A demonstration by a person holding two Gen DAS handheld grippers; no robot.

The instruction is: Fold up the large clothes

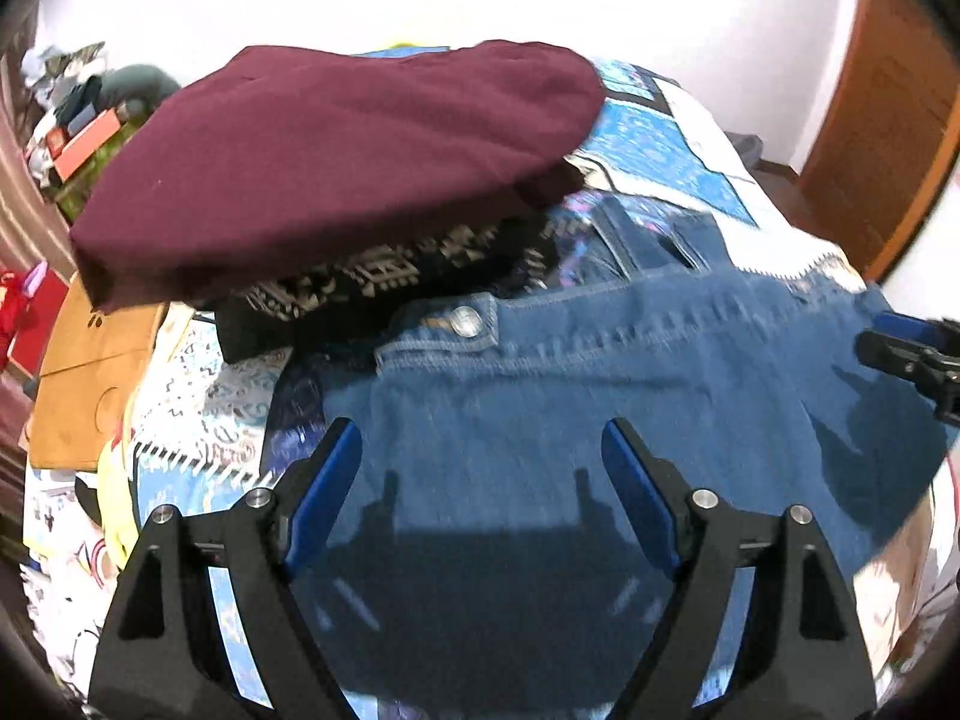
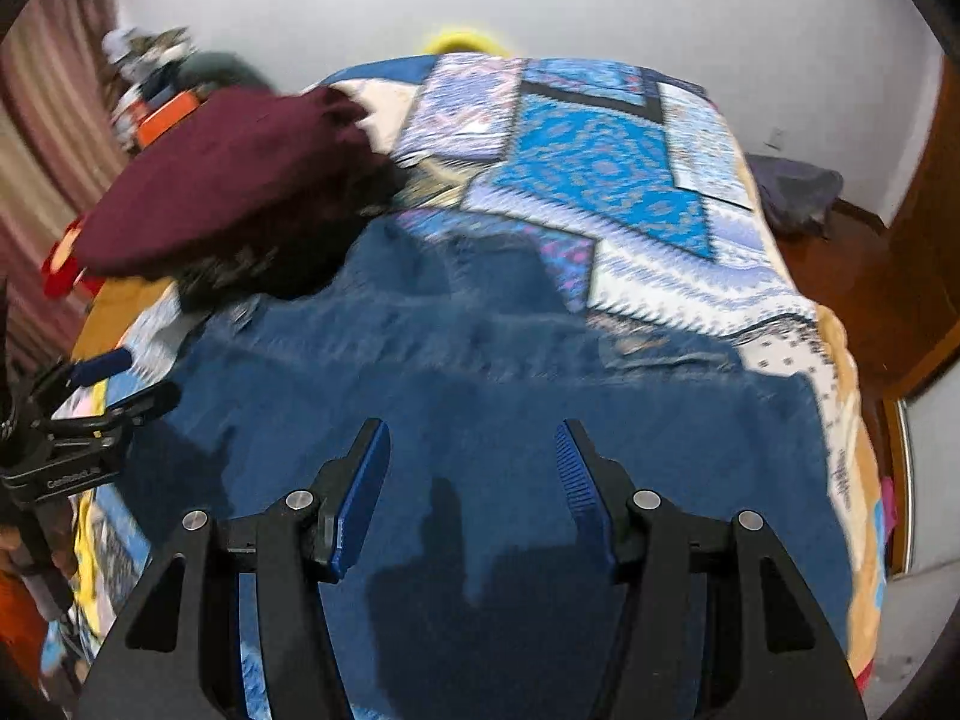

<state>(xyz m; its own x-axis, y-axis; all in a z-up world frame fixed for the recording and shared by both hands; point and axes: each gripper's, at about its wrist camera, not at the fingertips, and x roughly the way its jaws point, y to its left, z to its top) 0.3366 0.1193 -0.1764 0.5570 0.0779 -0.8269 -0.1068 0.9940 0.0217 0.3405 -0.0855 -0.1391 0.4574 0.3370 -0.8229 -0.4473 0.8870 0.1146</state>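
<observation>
The jeans lie spread flat on the patterned bedspread, waistband button toward the folded maroon garment, which sits atop a black patterned one just beyond the jeans. The left gripper and right gripper hover above the denim, jaws apart and empty.

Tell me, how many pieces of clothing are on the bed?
3. Blue jeans lie spread nearest the grippers; a black patterned garment sits beyond their waistband; a folded maroon one rests on top of it. More may be hidden underneath.
</observation>
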